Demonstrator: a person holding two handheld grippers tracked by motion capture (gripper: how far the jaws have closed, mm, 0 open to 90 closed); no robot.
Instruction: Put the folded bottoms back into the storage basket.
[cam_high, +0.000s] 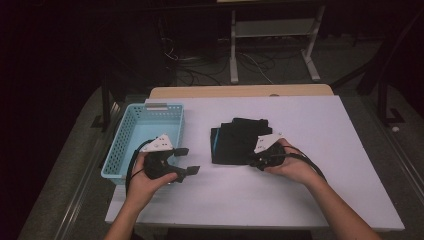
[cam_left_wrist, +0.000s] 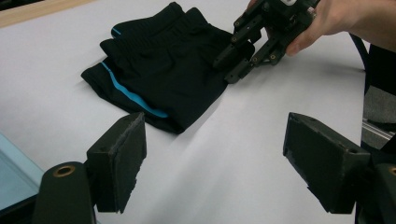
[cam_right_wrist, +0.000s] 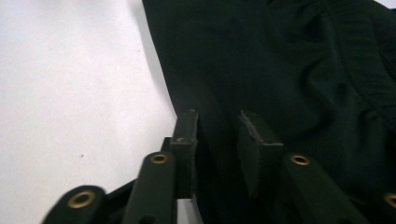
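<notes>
From the high view, we are looking down on a white worktop (cam_high: 300, 190) with folded black shorts (cam_high: 235, 142) lying near its middle and a light blue basket (cam_high: 125, 150) at its left edge. Our right hand-held gripper (cam_high: 256, 159) is reaching in at the near right edge of the shorts, while our left hand-held gripper (cam_high: 187, 161) is hovering just beside the basket, well apart from the cloth.

In the left gripper view, our left hand-held gripper (cam_left_wrist: 212, 163) is standing wide with nothing but bare worktop between its jaws. Farther off, the right hand-held gripper (cam_left_wrist: 238, 65) is nosing onto the hem of the shorts (cam_left_wrist: 159, 70), which carry a blue stripe.

In the right gripper view, our right hand-held gripper (cam_right_wrist: 217, 123) is standing narrow around a fold of the shorts (cam_right_wrist: 289, 60); whether the pads are already pressing it, we cannot tell.

We judge that we are taking hold of the shorts. The next move calls for a firm pinch, then a lift toward the basket.
</notes>
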